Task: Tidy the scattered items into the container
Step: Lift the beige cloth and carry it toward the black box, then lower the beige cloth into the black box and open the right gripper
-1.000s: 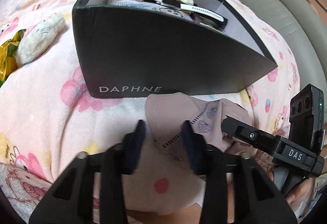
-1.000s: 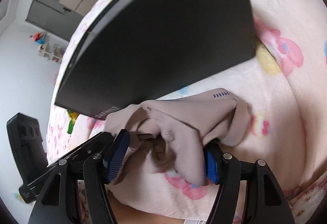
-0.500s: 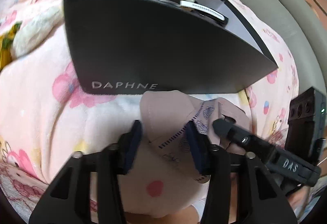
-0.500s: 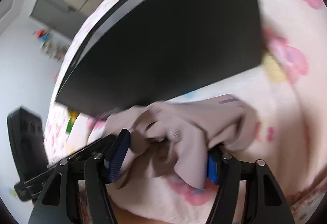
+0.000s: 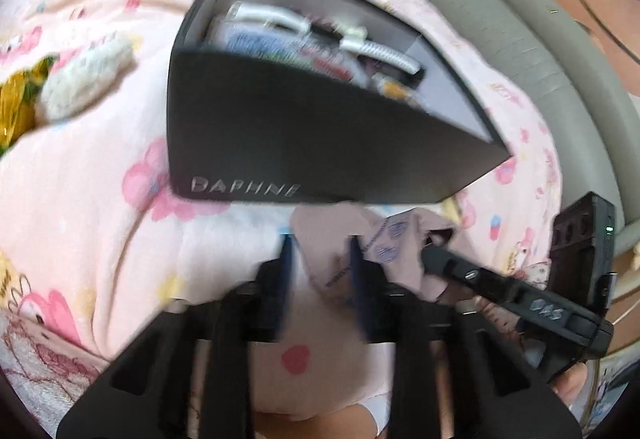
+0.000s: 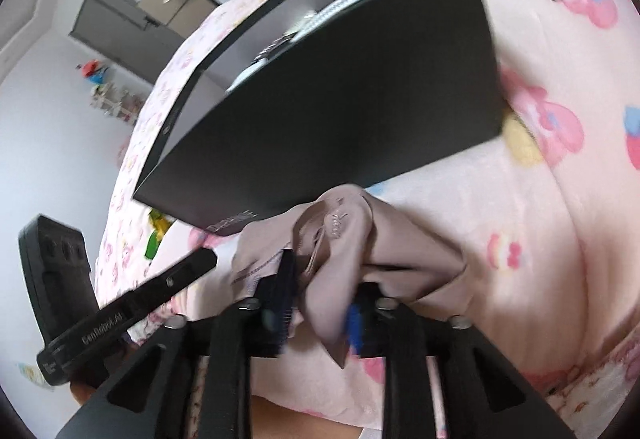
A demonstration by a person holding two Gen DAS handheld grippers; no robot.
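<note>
**Two grippers on a pink cloth below the black box**

A dusty-pink cloth lies bunched on the pink cartoon-print blanket, touching the near wall of the black box at frame centre. In the right wrist view, the right gripper has its pads pinched on a fold of the cloth, which drapes down between them in the lower middle of the frame. In the left wrist view, the left gripper has its fingers set either side of the cloth's left part with a gap between them; whether they press the fabric cannot be told through the blur.

The box is open-topped and lettered "DAPHNE" at its lower left. Inside it, a white strap lies over other small items. At the left edge of the left view, a white plush and a yellow wrapper lie on the blanket, well apart from the box.
</note>
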